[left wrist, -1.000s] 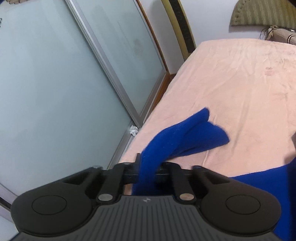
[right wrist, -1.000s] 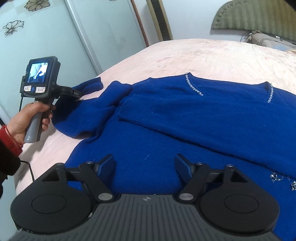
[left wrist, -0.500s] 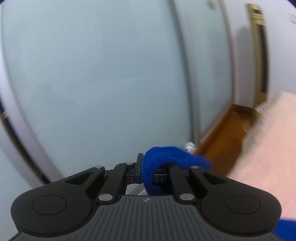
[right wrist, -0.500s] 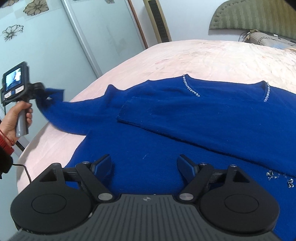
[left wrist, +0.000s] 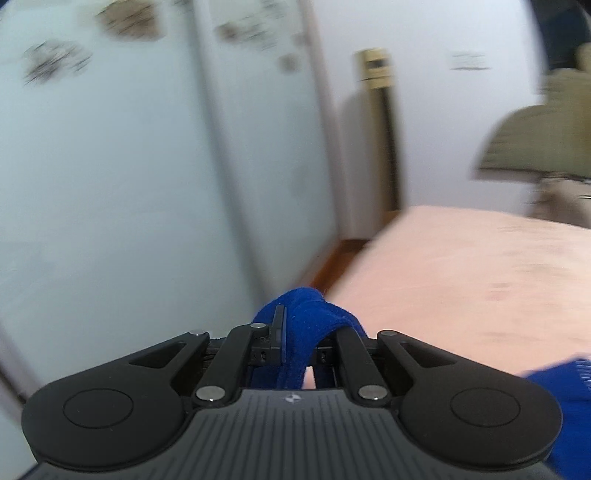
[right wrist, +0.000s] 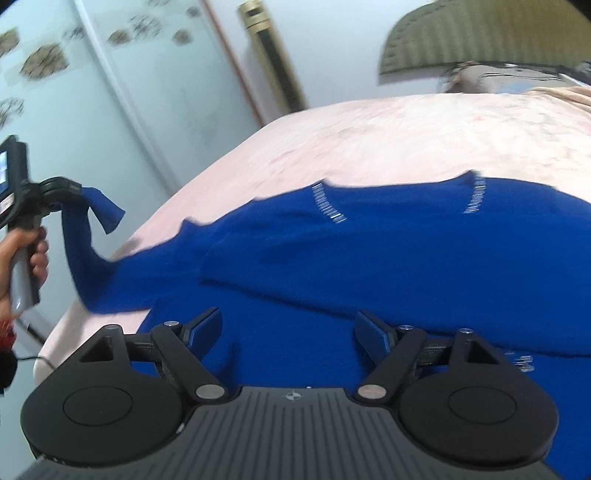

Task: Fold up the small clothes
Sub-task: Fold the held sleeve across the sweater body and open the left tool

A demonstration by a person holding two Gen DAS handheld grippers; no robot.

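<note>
A royal-blue knit sweater [right wrist: 388,251] with sparkly trim at the neckline lies spread on the pink bed [right wrist: 406,136]. Its left sleeve [right wrist: 92,251] is pulled up off the bed's left edge. My left gripper [right wrist: 75,190] is shut on the sleeve's cuff [left wrist: 303,328], which bunches between its fingers in the left wrist view. A hand holds that gripper's handle at the far left. My right gripper [right wrist: 290,328] hovers open over the sweater's lower body, with nothing between its fingers [right wrist: 207,325].
Frosted sliding doors [right wrist: 92,110] with flower prints run along the left of the bed. A tall gold-trimmed unit [right wrist: 273,62] stands at the back wall. A green padded headboard [right wrist: 480,33] and a pillow [right wrist: 487,79] are at the far end.
My left gripper has lifted the sleeve cuff up and out past the bed's left edge, stretching the sleeve. The right gripper stayed open and shifted slightly over the sweater.
</note>
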